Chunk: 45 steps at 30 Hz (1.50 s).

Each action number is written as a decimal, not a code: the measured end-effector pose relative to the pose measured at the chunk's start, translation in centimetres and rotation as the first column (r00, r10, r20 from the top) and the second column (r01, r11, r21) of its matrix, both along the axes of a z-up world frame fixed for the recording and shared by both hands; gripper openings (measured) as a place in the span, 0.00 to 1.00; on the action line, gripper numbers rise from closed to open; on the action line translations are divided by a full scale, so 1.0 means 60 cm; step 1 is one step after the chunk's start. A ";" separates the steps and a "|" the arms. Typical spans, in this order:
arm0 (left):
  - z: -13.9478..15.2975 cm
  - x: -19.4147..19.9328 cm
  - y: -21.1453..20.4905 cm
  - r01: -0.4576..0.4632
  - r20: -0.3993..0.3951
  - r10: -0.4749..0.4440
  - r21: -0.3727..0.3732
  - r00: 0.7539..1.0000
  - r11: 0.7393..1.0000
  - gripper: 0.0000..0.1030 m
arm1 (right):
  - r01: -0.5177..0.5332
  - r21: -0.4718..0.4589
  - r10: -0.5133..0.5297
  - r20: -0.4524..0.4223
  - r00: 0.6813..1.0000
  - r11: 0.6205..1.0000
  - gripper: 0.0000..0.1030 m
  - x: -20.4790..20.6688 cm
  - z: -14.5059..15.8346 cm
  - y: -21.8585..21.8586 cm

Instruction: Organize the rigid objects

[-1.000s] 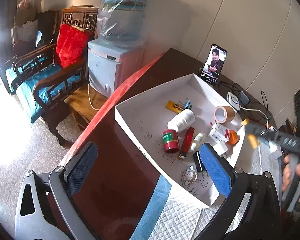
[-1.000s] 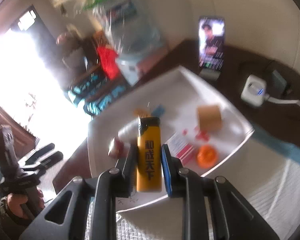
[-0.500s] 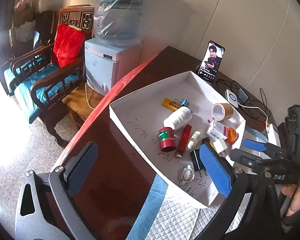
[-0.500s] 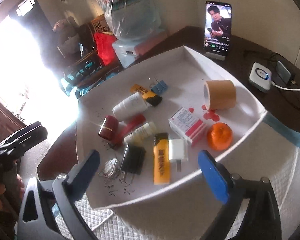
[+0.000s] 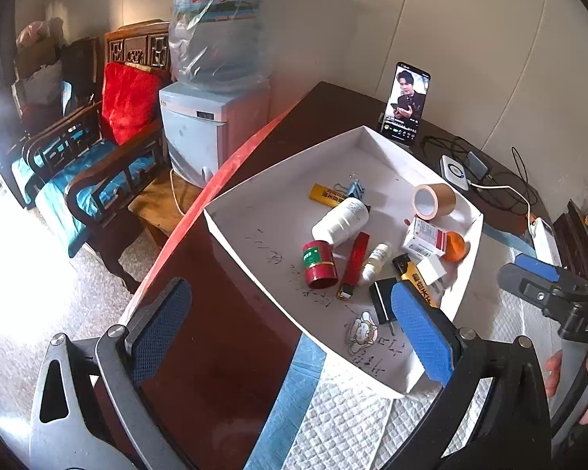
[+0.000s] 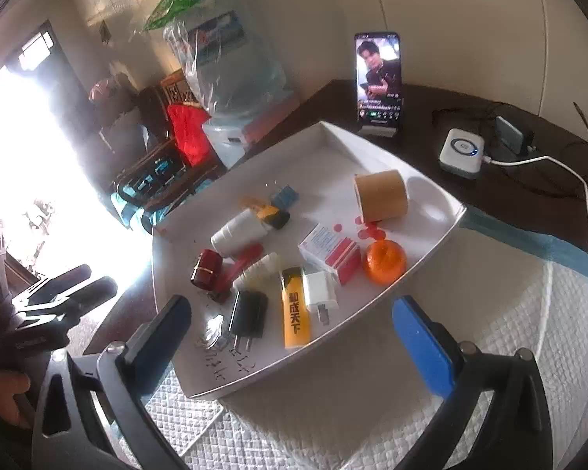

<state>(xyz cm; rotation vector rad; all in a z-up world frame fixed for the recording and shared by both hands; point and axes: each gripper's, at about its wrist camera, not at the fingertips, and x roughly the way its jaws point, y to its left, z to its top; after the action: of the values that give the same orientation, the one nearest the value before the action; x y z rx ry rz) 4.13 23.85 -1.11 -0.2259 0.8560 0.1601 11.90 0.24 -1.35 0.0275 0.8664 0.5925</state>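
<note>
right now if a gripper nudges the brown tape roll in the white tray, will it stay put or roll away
The brown tape roll lies on its curved side, so a nudge across its axis would probably send it rolling over the smooth white tray floor. It is a hollow ring, so likely light. The tray wall just beyond it should stop it.

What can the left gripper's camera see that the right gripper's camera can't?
Only the left wrist view shows the right gripper, open, and the cartoon sticker clearly. Only the right wrist view shows the left gripper and the whole yellow lighter near the tray's front edge. Both show the white tray, the tape roll, the orange and the phone.
</note>
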 end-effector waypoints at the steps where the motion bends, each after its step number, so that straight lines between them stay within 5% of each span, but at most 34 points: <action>1: 0.003 0.000 -0.004 -0.003 -0.001 0.003 0.019 1.000 1.000 1.00 | 0.001 -0.007 -0.001 0.016 1.000 1.000 1.00 -0.004 0.006 -0.002; 11: 0.041 -0.006 -0.045 0.035 0.032 -0.038 0.102 0.999 0.994 1.00 | 0.104 -0.129 -0.069 0.250 0.966 0.986 1.00 -0.059 0.068 -0.017; 18: 0.072 -0.017 -0.089 0.020 0.044 -0.033 0.262 0.998 0.965 1.00 | 0.217 -0.114 -0.179 0.279 0.944 0.969 1.00 -0.074 0.082 -0.044; 21: 0.093 -0.035 -0.105 -0.054 0.097 0.024 0.320 0.995 0.946 1.00 | 0.250 -0.092 -0.215 0.282 0.935 0.964 1.00 -0.081 0.087 -0.060; 24: 0.105 -0.044 -0.102 -0.116 0.102 0.090 0.284 0.991 0.952 1.00 | 0.274 -0.081 -0.238 0.300 0.924 0.958 1.00 -0.092 0.095 -0.075; 27: 0.110 -0.035 -0.107 -0.068 0.064 0.055 0.233 0.996 0.970 1.00 | 0.328 -0.099 -0.275 0.357 0.893 0.939 1.00 -0.105 0.109 -0.086; 38: 0.194 -0.034 -0.151 -0.041 0.175 -0.007 0.268 0.985 0.963 1.00 | 0.452 -0.018 -0.384 0.499 0.777 0.892 1.00 -0.165 0.202 -0.162; 45: 0.205 -0.031 -0.176 -0.013 0.137 -0.023 0.255 0.990 0.967 1.00 | 0.440 0.074 -0.425 0.440 0.791 0.895 1.00 -0.195 0.211 -0.203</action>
<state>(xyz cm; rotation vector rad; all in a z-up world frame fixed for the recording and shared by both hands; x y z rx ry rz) 2.28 13.27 11.17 0.0072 0.6890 0.2451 0.20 -11.92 11.31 0.0574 0.3933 0.1330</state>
